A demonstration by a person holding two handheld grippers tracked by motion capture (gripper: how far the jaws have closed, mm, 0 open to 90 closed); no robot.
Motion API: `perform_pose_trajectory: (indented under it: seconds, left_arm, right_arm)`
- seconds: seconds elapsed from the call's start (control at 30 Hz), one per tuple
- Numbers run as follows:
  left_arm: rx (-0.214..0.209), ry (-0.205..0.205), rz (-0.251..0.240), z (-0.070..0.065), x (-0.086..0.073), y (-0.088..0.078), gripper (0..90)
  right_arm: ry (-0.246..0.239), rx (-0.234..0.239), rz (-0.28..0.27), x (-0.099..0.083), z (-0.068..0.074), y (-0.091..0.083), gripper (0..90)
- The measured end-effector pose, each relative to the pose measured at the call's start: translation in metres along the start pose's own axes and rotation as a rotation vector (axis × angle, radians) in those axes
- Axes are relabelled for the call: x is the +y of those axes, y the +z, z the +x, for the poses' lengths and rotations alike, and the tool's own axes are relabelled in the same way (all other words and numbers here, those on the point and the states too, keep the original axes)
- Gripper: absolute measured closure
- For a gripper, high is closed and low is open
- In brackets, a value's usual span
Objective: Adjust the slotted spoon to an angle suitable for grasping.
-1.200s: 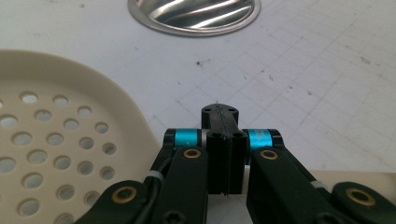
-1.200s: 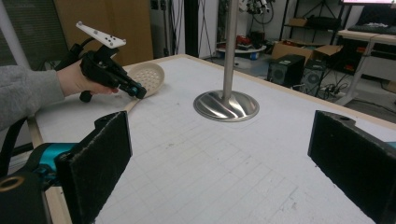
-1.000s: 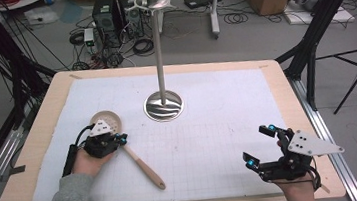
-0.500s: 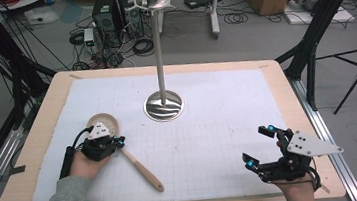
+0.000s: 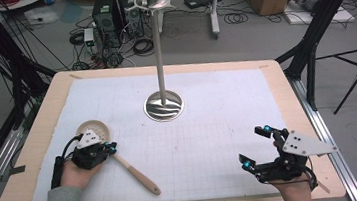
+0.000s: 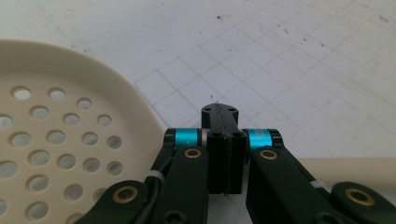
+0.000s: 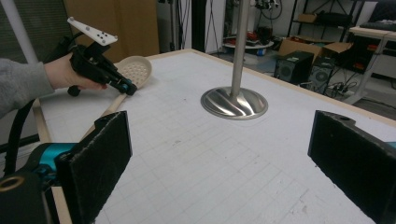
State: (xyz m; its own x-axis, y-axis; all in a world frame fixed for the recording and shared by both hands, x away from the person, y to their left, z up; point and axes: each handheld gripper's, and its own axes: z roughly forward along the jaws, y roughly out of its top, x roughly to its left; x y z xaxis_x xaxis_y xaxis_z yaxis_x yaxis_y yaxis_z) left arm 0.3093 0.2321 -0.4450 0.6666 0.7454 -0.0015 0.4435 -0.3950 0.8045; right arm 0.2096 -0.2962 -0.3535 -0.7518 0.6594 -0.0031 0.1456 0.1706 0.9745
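A: High view: the left gripper (image 5: 107,148) has slid left along with the slotted spoon (image 5: 122,154) since a second ago; the spoon's perforated bowl now sits nearer the worktop's (image 5: 274,78) left edge.

B: Fingers?

A: In the left gripper view they are pressed together at the spoon's neck, the holed bowl to their left, the handle passing beneath. Whether they pinch it I cannot tell.

B: And the right gripper (image 5: 257,146)?

A: Unmoved near the front right corner, fingers wide apart, nothing between them. The metal stand (image 5: 164,104) has not shifted
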Motion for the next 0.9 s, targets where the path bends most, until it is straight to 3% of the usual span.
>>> perform_pose_trajectory:
  seconds: [0.6, 0.77, 0.87, 0.9]
  left_arm:
    - [0.048, -0.012, -0.007, -0.004, -0.029, -0.038, 90.0]
    - [0.042, -0.031, -0.008, -0.003, -0.030, -0.038, 90.0]
    - [0.050, -0.017, -0.011, -0.005, -0.028, -0.039, 90.0]
    - [0.027, -0.014, -0.052, -0.006, -0.026, -0.043, 90.0]
  right_arm:
    - [-0.004, 0.010, 0.006, 0.001, 0.001, 0.004, 4.9]
    - [0.003, 0.013, 0.000, 0.001, 0.001, 0.007, 5.0]
    - [0.000, 0.018, 0.005, 0.001, 0.001, 0.008, 4.9]
    - [-0.002, 0.020, 0.002, 0.001, 0.000, 0.009, 5.0]
